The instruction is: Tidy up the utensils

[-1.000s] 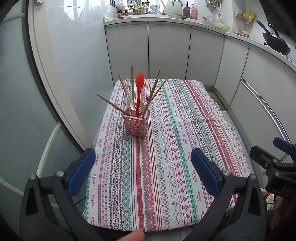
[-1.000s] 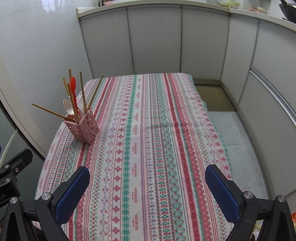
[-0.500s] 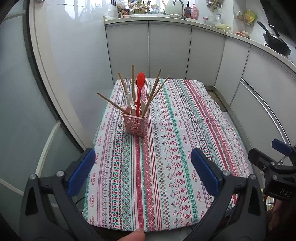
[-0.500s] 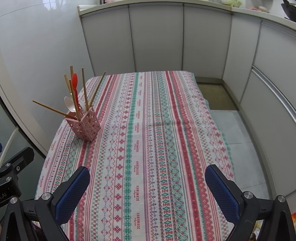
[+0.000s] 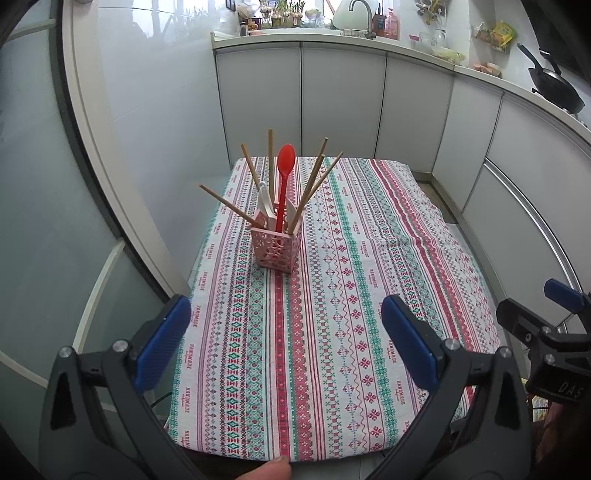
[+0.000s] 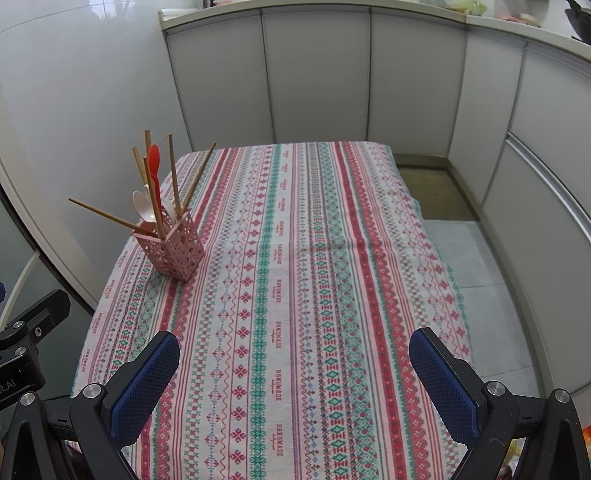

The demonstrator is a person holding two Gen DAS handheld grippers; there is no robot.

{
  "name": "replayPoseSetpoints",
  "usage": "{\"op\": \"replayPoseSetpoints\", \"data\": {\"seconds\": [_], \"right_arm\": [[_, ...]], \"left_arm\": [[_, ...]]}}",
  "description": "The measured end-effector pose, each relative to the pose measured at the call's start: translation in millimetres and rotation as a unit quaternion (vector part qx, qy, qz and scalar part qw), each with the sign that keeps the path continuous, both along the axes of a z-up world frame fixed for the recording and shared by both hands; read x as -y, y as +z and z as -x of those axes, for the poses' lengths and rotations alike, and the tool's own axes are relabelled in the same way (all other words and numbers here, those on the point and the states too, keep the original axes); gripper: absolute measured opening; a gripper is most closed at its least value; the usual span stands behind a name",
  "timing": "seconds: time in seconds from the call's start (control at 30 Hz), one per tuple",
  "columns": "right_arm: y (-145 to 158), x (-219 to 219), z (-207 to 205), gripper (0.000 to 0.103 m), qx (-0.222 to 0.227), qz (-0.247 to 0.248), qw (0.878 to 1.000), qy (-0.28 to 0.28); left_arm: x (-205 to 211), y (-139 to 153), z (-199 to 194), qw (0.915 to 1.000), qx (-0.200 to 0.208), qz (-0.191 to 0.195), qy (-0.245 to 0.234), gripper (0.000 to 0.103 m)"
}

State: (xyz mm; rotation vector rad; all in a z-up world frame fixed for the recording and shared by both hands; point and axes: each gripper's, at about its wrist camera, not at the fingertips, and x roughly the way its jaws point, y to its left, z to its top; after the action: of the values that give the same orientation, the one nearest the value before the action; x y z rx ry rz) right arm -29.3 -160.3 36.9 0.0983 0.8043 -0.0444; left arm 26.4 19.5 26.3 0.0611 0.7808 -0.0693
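Across a striped tablecloth (image 6: 295,258) printed "HANDMADE", beside white kitchen cabinets (image 6: 314,74), a pink utensil holder (image 5: 275,251) is seen beyond the left gripper (image 5: 286,339) and right gripper (image 6: 295,380), both held wide apart and empty.

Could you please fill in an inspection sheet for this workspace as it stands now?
Surface: striped tablecloth covers the table, lying flat.
Job's things: pink holder upright near the left edge, holding chopsticks, a red spoon and a white spoon.
Clutter: nothing seen on the cloth.
Grippers: left gripper and right gripper both open, empty, at the near edge.
Cables: nothing seen.
Surroundings: white cabinets behind; sink counter with bottles; pan at right.
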Motion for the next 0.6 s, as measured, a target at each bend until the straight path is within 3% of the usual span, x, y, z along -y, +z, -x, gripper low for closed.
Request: {"op": "replayPoseSetpoints", "data": {"seconds": [0.6], "right_arm": [[-1.0,-5.7,-1.2,0.102,-0.001,0.0,1.0,0.004]], "left_arm": [[-2.1,1.1,0.2,1.0,-0.001,0.001,0.003,0.102]]}}
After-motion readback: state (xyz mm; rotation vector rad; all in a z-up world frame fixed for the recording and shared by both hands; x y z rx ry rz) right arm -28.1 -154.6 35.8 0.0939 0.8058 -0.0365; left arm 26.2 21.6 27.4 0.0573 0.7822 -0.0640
